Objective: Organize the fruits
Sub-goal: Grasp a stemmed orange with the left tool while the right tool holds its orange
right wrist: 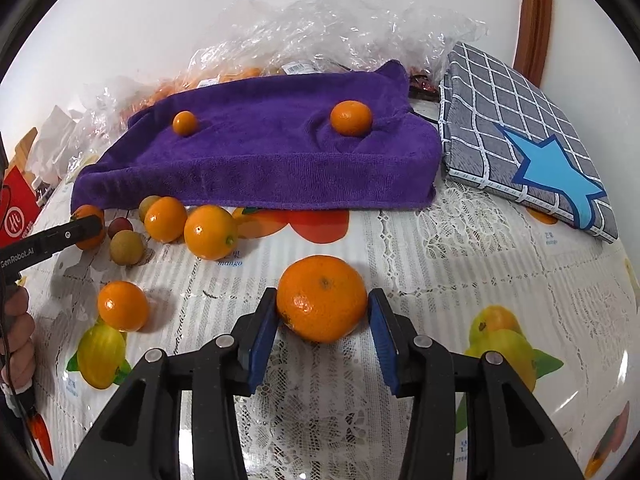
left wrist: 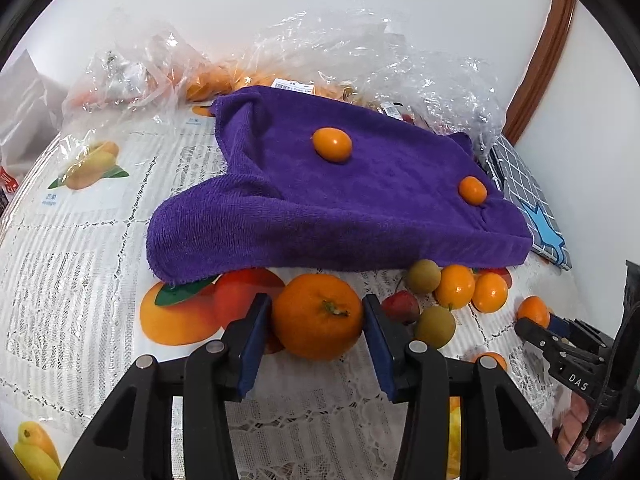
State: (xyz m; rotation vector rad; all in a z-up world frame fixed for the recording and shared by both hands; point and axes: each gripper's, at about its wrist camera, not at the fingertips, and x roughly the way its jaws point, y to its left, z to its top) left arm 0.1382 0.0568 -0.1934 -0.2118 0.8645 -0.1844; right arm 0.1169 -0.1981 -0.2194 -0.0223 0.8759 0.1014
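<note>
Left wrist view: left gripper [left wrist: 317, 320] jaws clamp large stemmed orange mandarin [left wrist: 318, 316] on worktop [left wrist: 60, 280]. Right gripper [right wrist: 322, 316] jaws bracket second mandarin [right wrist: 322, 298]; contact unclear. Two small kumquats on purple towel [left wrist: 360, 208]; most fruit unsorted.

1. The purple towel [left wrist: 320, 200] covers whatever props it up; its support is hidden.
2. Orange fruit [left wrist: 208, 84] at the upper middle of the left wrist view sits behind crumpled clear plastic bags [left wrist: 360, 48], too blurred to identify.
3. A red box [right wrist: 18, 208] is cut off by the left edge of the right wrist view.
4. A hand [right wrist: 16, 336] at the lower left there is partly out of frame.
5. The barcode label [left wrist: 292, 86] has print too small to read.
6. A reddish fruit [left wrist: 402, 306] is half hidden behind the left gripper's finger.
</note>
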